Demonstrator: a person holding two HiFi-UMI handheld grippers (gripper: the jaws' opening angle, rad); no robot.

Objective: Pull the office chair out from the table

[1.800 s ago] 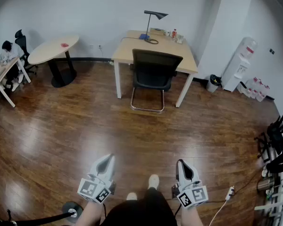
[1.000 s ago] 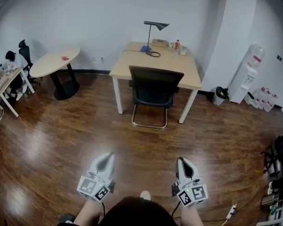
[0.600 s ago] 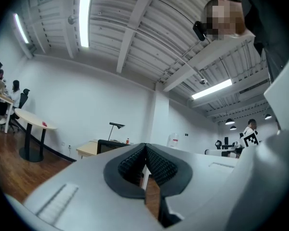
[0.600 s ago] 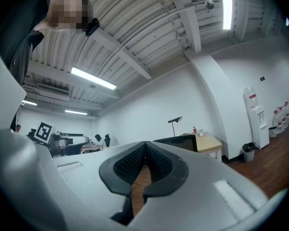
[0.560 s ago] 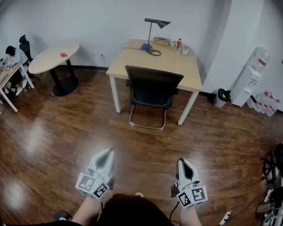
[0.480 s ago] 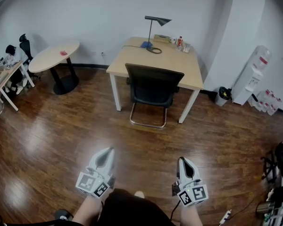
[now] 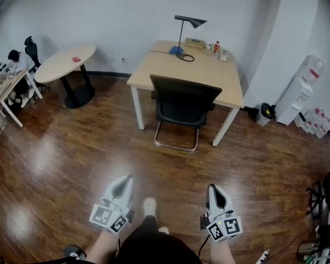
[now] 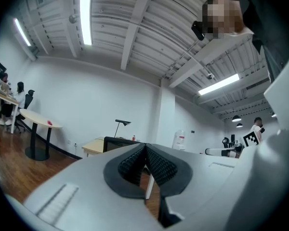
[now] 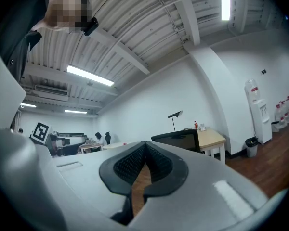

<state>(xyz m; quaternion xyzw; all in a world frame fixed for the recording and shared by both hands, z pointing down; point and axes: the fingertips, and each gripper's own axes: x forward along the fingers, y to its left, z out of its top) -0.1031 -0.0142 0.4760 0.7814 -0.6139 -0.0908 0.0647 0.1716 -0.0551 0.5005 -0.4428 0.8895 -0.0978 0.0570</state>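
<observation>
At the far side of the wood floor, the office chair (image 7: 184,104) stands tucked against the table (image 7: 154,70), its seat mostly hidden behind the backrest. Only the gripper views show the left gripper (image 8: 145,150) and right gripper (image 9: 145,147) closed, pads meeting on nothing. Chair and table look larger than two seconds ago.
</observation>
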